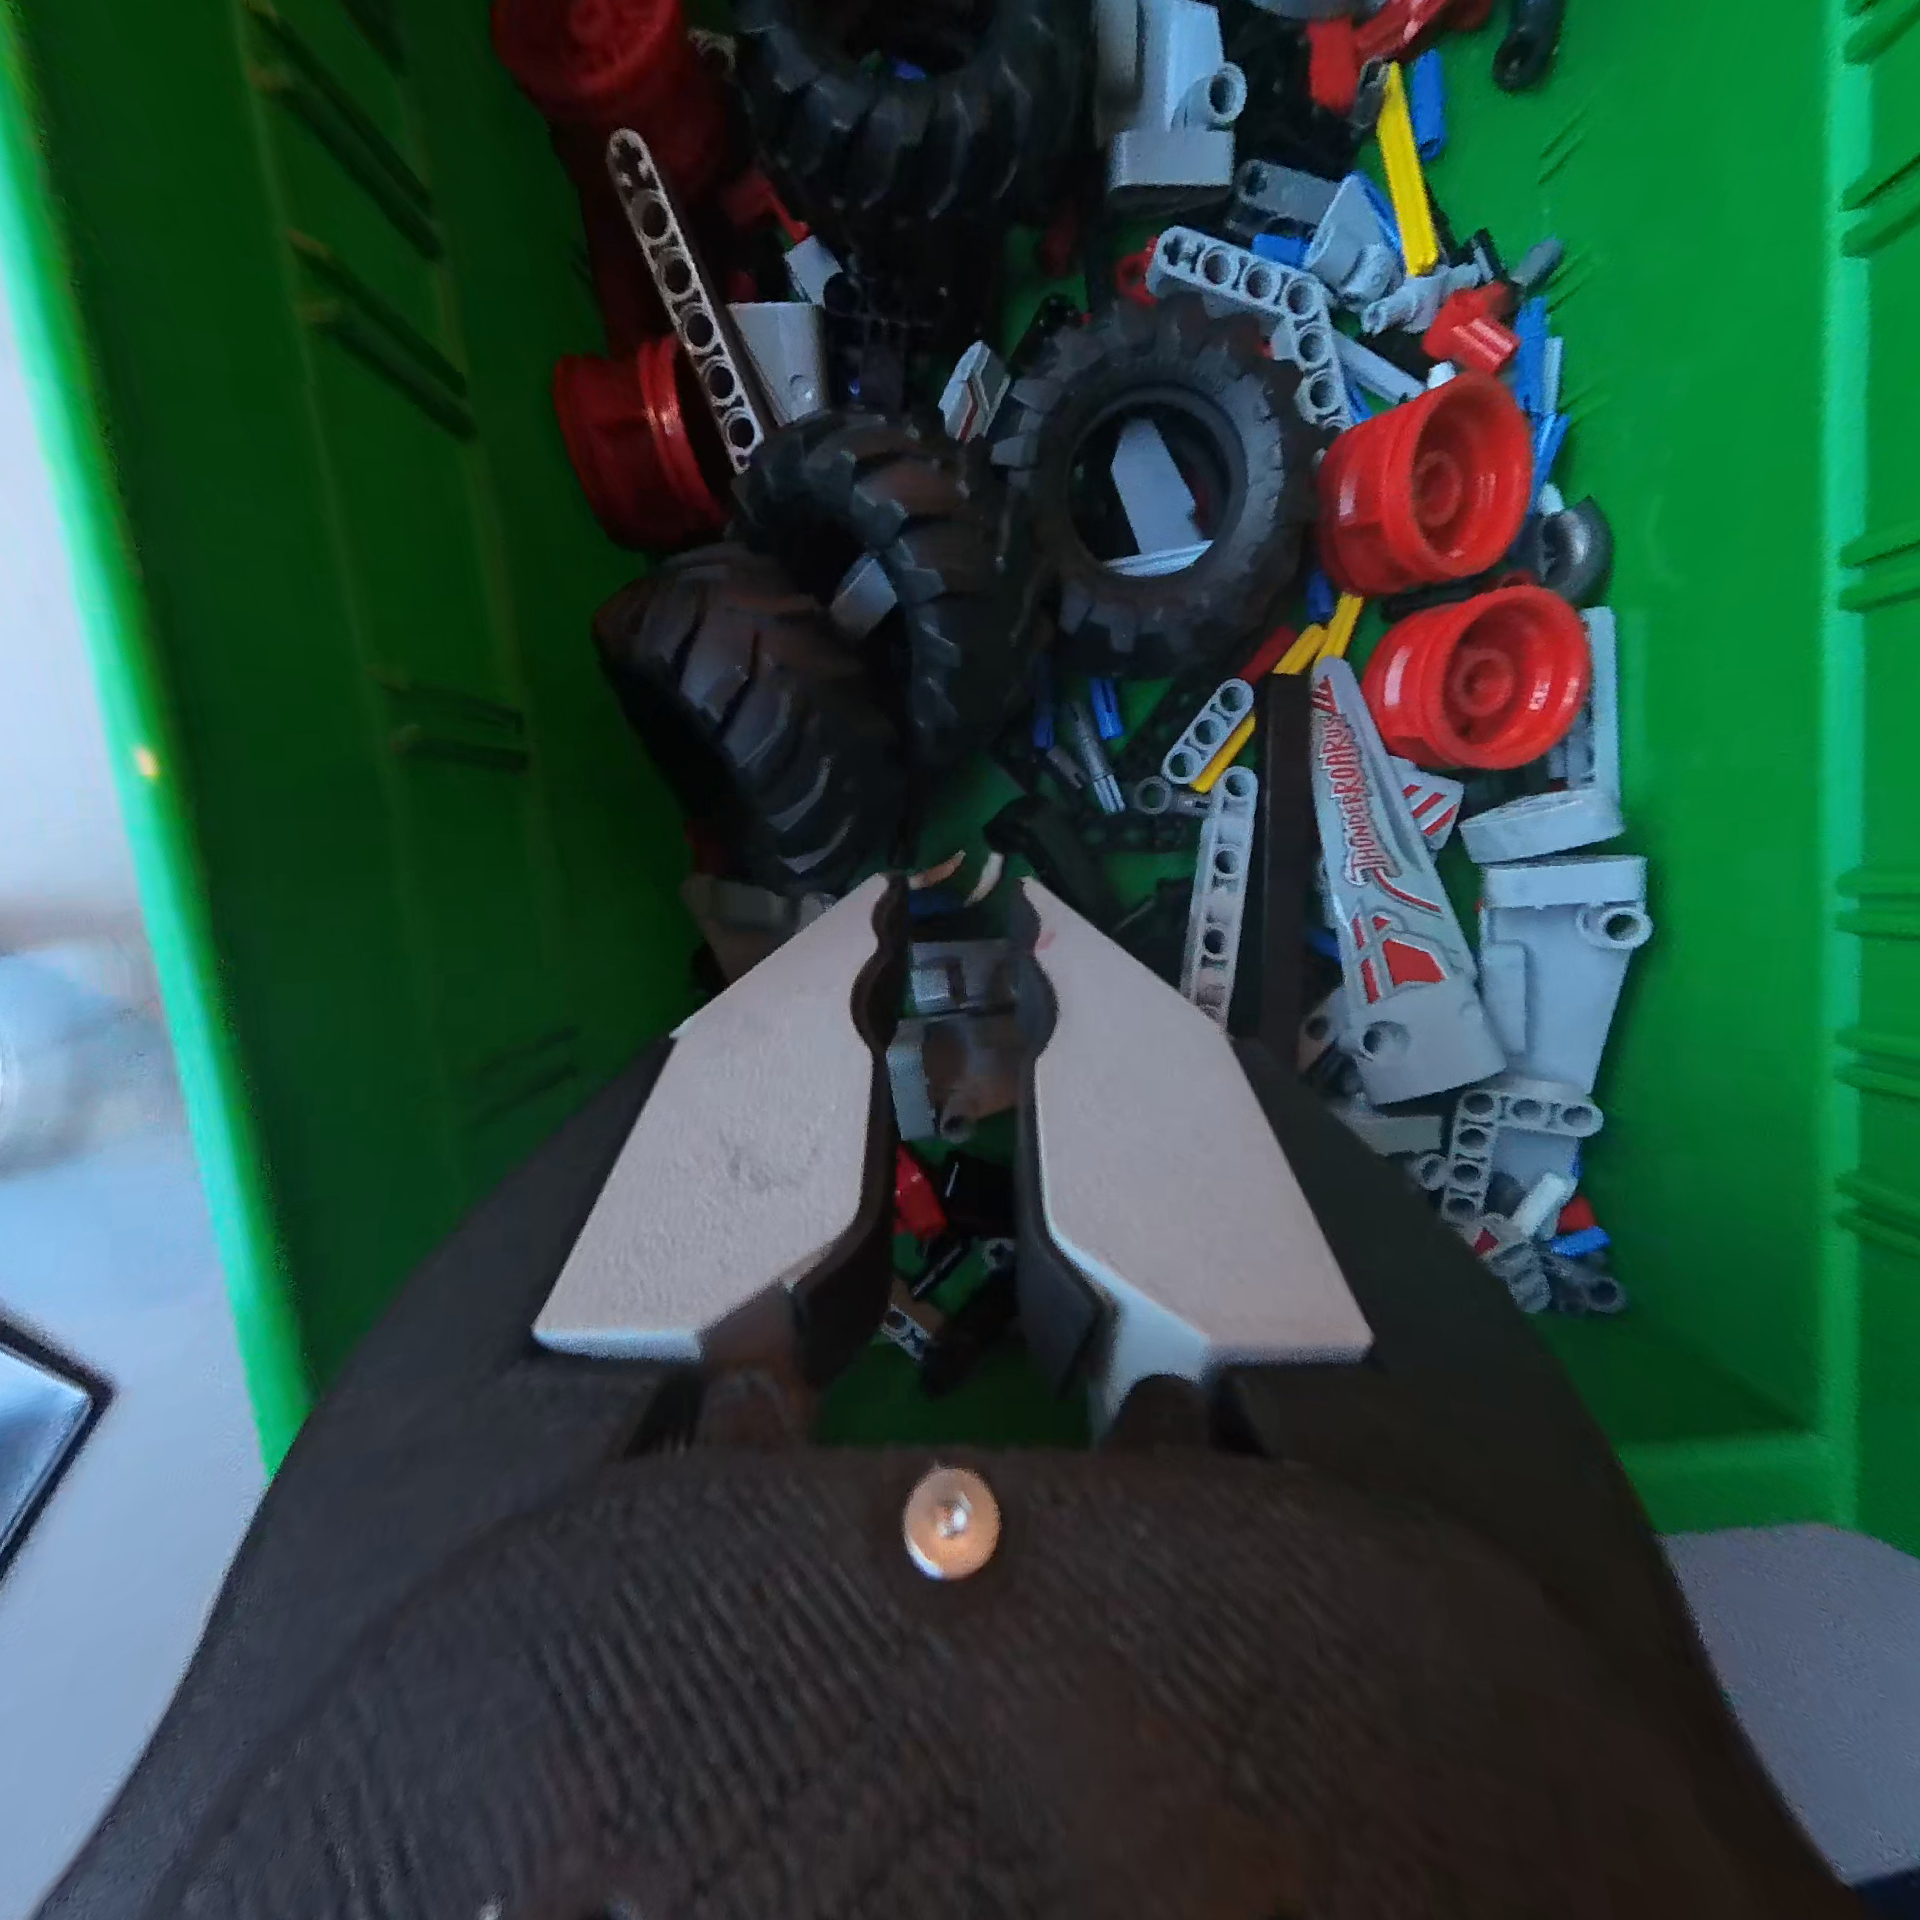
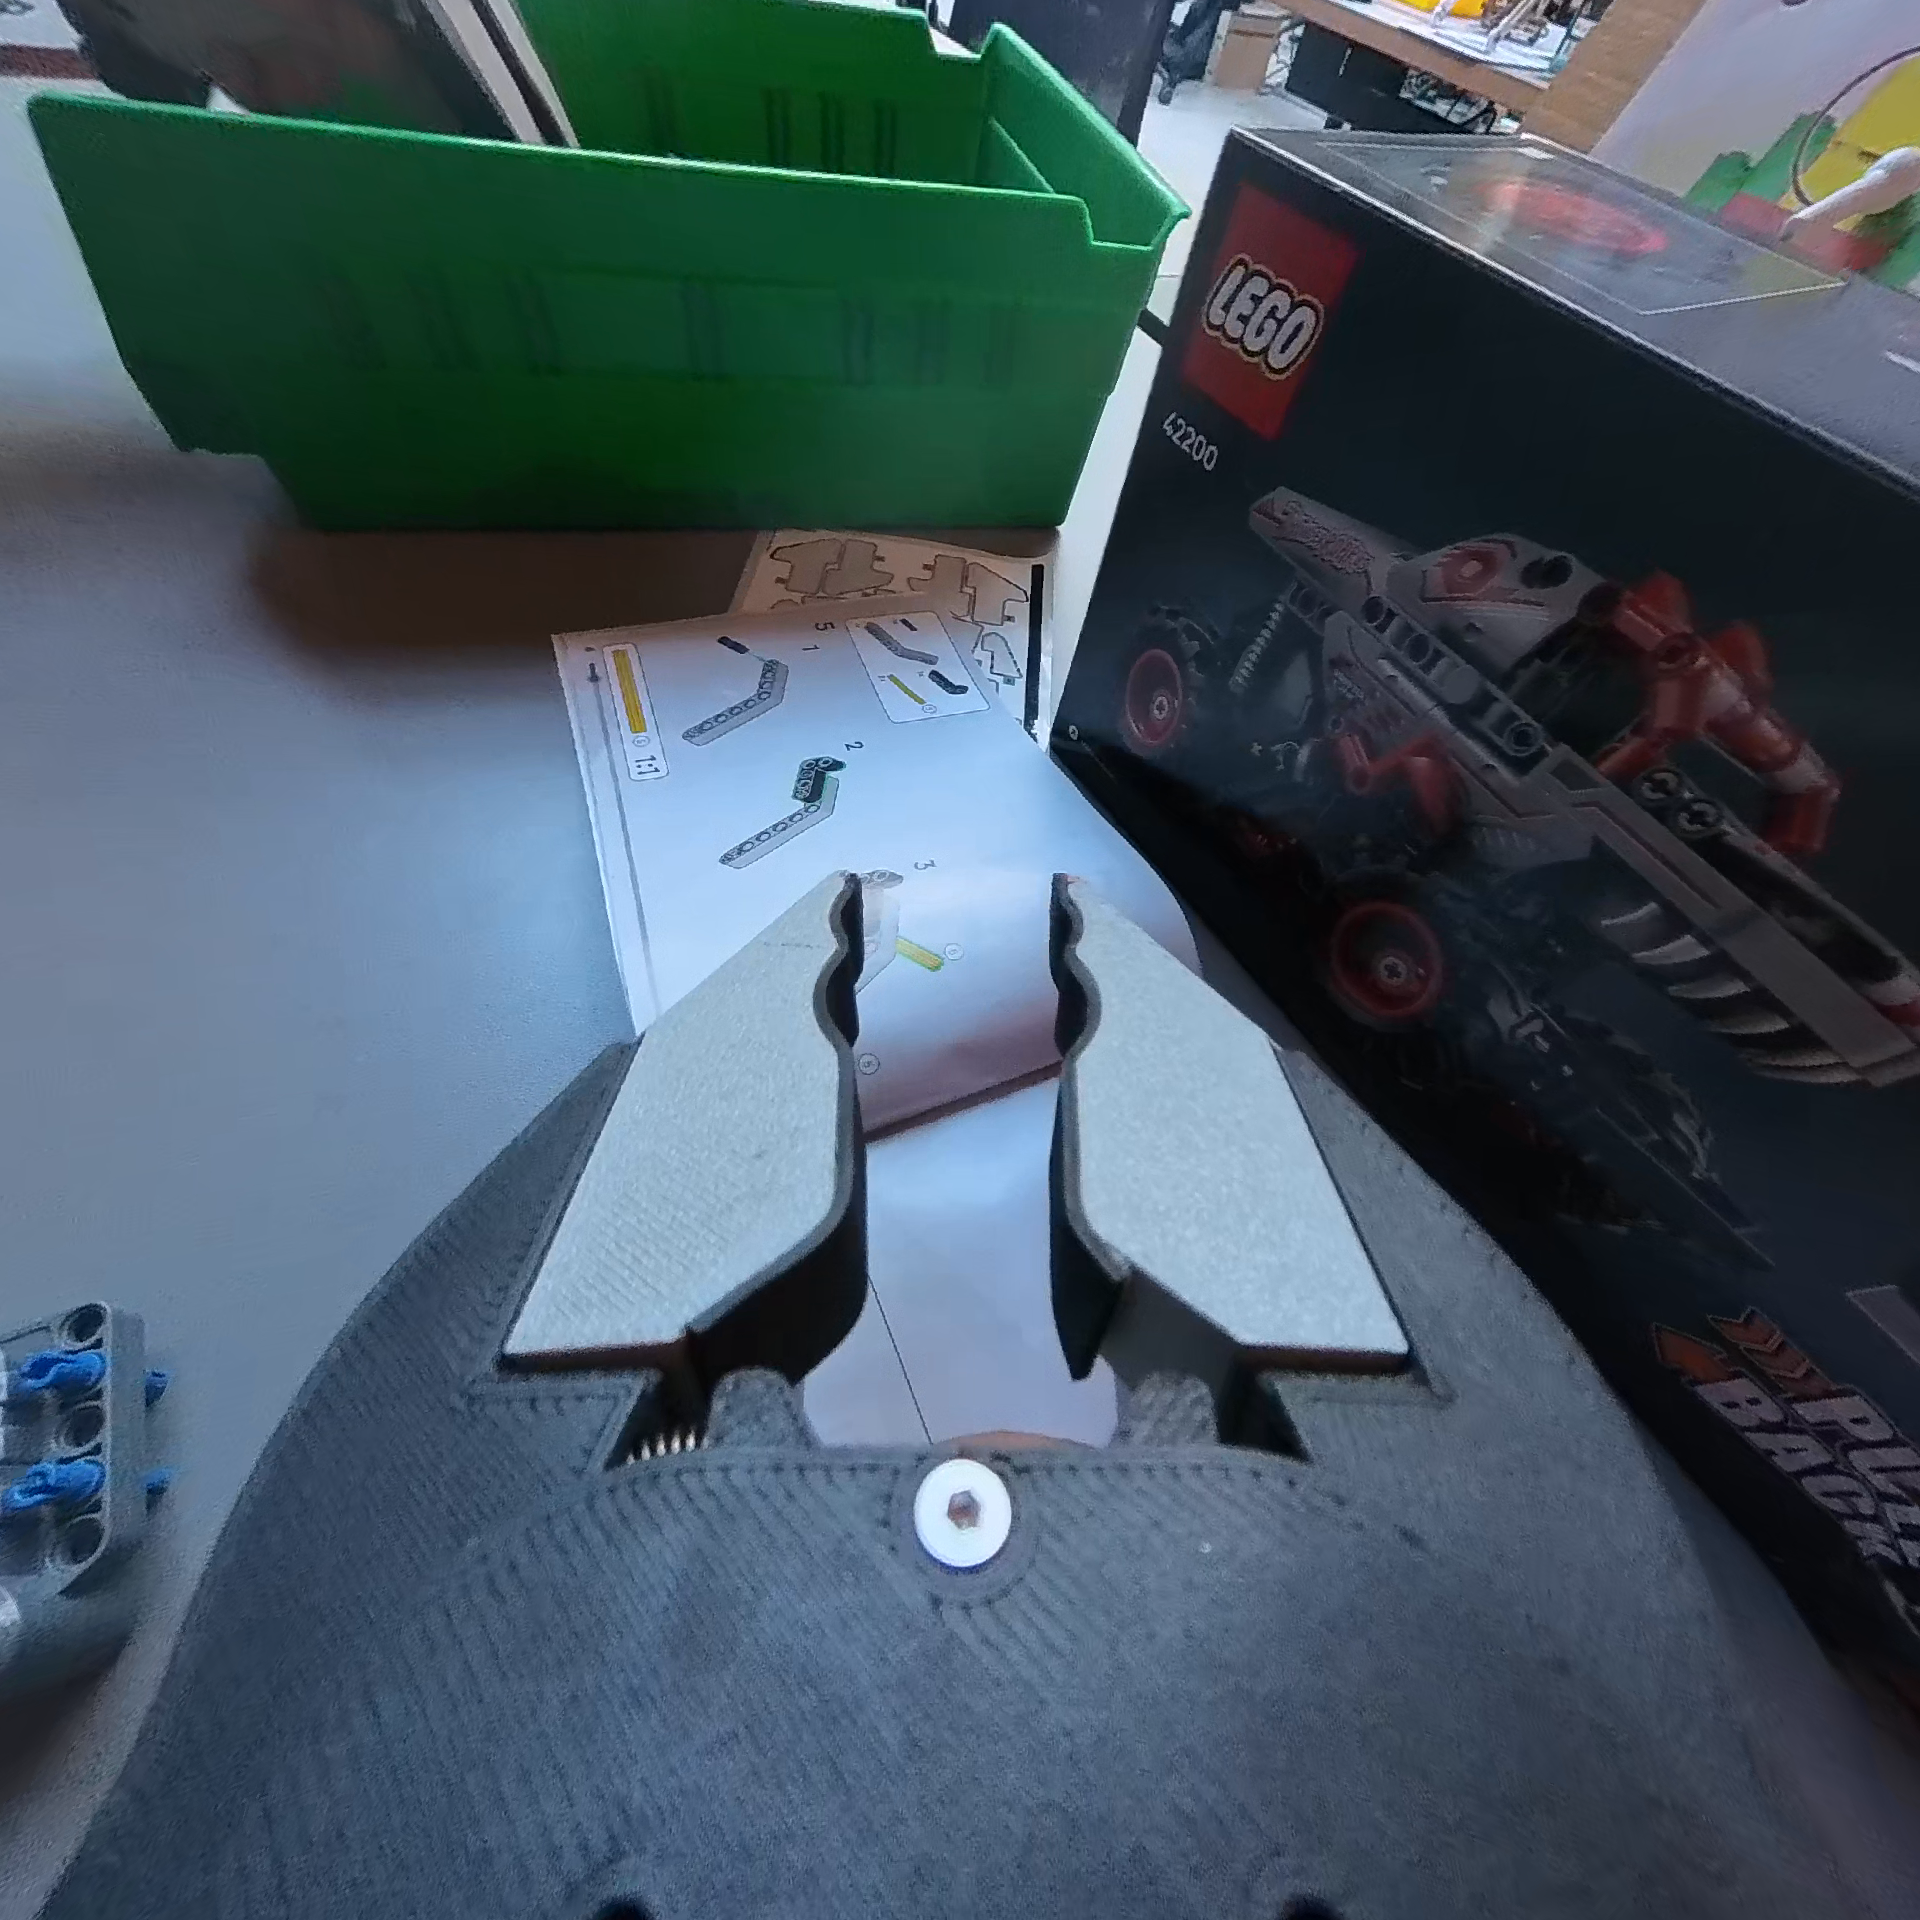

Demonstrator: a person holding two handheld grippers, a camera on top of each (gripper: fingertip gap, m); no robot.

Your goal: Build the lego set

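In the left wrist view my left gripper (image 1: 958, 883) reaches down into a green bin (image 1: 416, 623) of loose lego parts. Its jaws are narrowed on a small grey connector piece (image 1: 940, 1049) that fills the gap between them. Black tyres (image 1: 1153, 488), red wheel hubs (image 1: 1429, 483), grey beams (image 1: 1221, 873) and a printed grey panel (image 1: 1371, 831) lie ahead. In the right wrist view my right gripper (image 2: 956, 883) is open and empty, hovering over the open instruction booklet (image 2: 748, 748) on the grey table.
The green bin (image 2: 623, 312) stands at the back left of the right wrist view. The dark lego set box (image 2: 1507, 727) stands upright on the right, close to the gripper. A partly built grey frame with blue pins (image 2: 73, 1455) lies at the left edge. Across from one pair of fingers to the other is roughly 35 centimetres.
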